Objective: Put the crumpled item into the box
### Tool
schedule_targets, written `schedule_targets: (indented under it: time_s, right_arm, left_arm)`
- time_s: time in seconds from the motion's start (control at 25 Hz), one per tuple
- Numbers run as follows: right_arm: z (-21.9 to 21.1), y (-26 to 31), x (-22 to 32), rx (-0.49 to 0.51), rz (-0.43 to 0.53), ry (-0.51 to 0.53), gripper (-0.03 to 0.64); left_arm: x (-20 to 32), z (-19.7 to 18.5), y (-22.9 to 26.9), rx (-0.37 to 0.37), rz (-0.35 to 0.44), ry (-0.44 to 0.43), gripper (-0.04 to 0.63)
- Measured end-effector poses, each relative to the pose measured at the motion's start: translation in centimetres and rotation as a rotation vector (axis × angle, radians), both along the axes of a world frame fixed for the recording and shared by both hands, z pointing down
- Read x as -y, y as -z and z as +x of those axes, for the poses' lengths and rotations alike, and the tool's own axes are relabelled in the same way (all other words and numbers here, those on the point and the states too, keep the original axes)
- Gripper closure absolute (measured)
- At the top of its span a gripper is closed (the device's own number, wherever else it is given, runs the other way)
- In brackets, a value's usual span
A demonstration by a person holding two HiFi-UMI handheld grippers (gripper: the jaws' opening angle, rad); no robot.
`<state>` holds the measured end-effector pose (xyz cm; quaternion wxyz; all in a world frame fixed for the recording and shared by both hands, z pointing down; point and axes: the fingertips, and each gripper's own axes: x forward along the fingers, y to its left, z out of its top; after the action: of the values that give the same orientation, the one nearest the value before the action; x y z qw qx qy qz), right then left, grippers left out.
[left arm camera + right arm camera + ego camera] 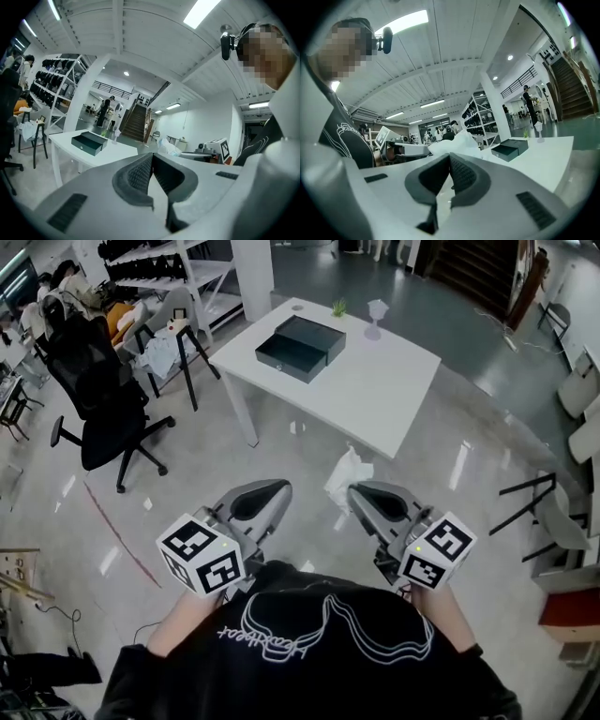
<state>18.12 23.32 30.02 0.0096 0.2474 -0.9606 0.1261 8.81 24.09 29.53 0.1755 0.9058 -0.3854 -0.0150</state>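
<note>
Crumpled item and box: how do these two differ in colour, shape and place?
The crumpled item is white, the box dark. The crumpled item is wrinkled and irregular; the box is flat and rectangular. The crumpled item hangs from the shut right gripper above the floor; the box rests on the white table. Neither touches the left gripper.

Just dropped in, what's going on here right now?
A person stands a little way back from the white table with a gripper in each hand. The right gripper is shut on the white crumpled item and holds it in the air above the floor. The left gripper is shut and empty. The dark box sits open on the table; the item is not yet in it.
</note>
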Motion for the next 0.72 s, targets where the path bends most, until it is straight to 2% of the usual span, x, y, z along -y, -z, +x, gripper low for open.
schedule_targets:
  time_s: [0.4, 0.72]
  right_arm:
    - [-1.7, -0.4, 2.9, -0.011, 0.007, 0.002, 0.612]
    - [-4.6, -1.4, 10.2, -0.069, -0.004, -0.06, 0.612]
  left_arm:
    - [3.1, -1.7, -1.3, -0.011, -0.019, 0.01, 0.591]
    - [10.6, -5.1, -2.1, -0.029, -0.051, -0.029, 0.591]
